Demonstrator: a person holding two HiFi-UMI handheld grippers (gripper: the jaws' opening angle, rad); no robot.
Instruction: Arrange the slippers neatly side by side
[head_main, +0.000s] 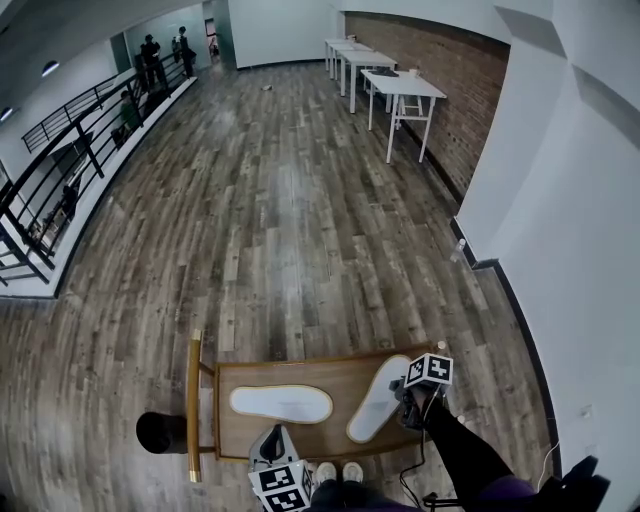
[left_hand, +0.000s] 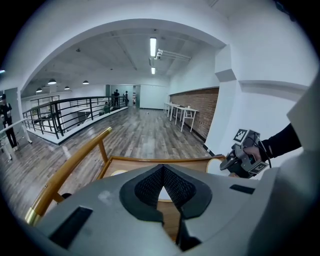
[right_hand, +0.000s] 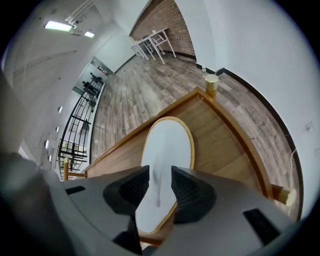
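Two white slippers with tan rims lie on a low wooden table (head_main: 300, 375). The left slipper (head_main: 281, 403) lies crosswise. The right slipper (head_main: 378, 398) lies on a slant, its far end toward the table's back right corner. My right gripper (head_main: 412, 402) hangs over that slipper's near end; in the right gripper view the right gripper (right_hand: 160, 182) is open, the slipper (right_hand: 167, 147) below the gap and no pad pressing on it. My left gripper (head_main: 276, 462) is at the table's front edge, shut and empty, its left gripper tips (left_hand: 163, 169) meeting.
A dark round stool (head_main: 160, 432) stands left of the table, by a wooden rail (head_main: 193, 400). A white wall (head_main: 570, 260) runs close on the right. White tables (head_main: 400, 88) stand far off, a black railing (head_main: 60, 165) on the left. The person's shoes (head_main: 338, 471) are at the front edge.
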